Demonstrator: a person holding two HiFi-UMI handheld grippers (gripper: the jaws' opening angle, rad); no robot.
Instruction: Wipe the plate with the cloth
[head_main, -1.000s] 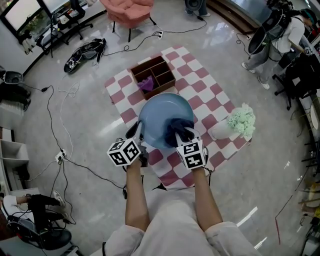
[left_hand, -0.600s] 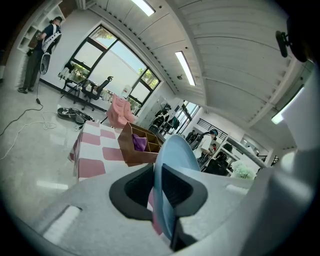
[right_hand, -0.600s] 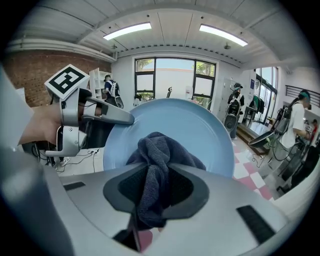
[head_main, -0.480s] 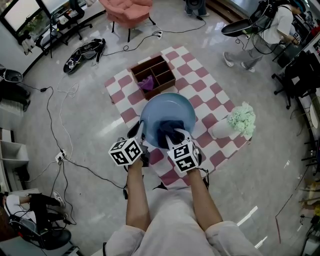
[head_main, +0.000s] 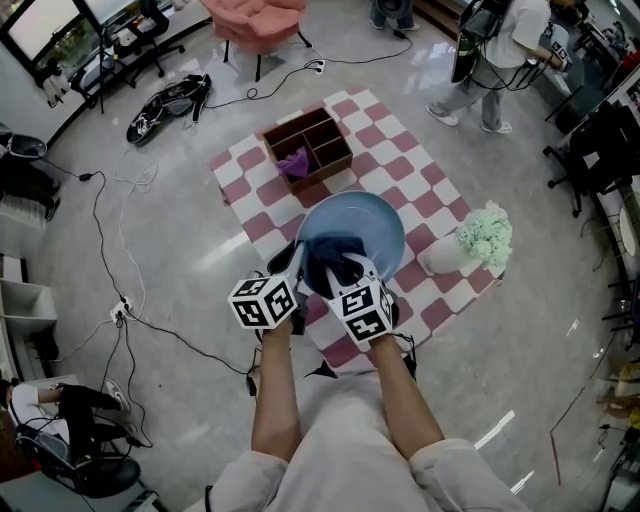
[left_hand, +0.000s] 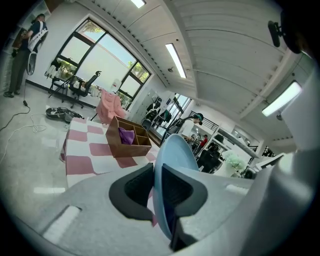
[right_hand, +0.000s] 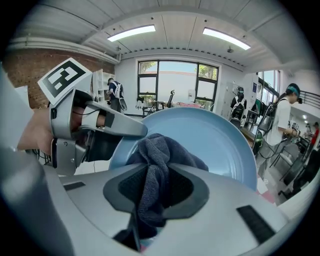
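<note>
Wiping looks to be under way. The left hand-held gripper (left_hand: 156, 192) is clamped on the rim of the pale blue plate (head_main: 368, 222), one jaw on each face, and holds it edge-on in the left gripper view. The plate is off the ground, tilted up above the pink-and-white checkered mat (head_main: 405, 172) spread on the floor, with its hollow face turned toward the person.

The right hand-held gripper (right_hand: 157, 192) is closed on the dark blue-grey cloth (right_hand: 159, 155). The cloth bunches out past the jaws and lies against the near part of the plate's face, just beside the spot where the left hand-held gripper grips the rim. From the head view the cloth covers the lower left of the plate, while the far and right parts of the face are bare.

No dirt, streaks or wet marks show on the bare blue surface, so I cannot tell how much of it the cloth has covered. As I judge it, grasping both things and bringing the cloth onto the plate are done. What remains is to carry the cloth across the rest of the face and round the rim, then set the plate down.

Beyond the plate, on the mat, stands a wooden divided box (head_main: 307, 148) with a purple cloth (head_main: 293, 163) in one compartment. A pale green bouquet (head_main: 484, 238) lies at the mat's right edge, well apart from the plate.
</note>
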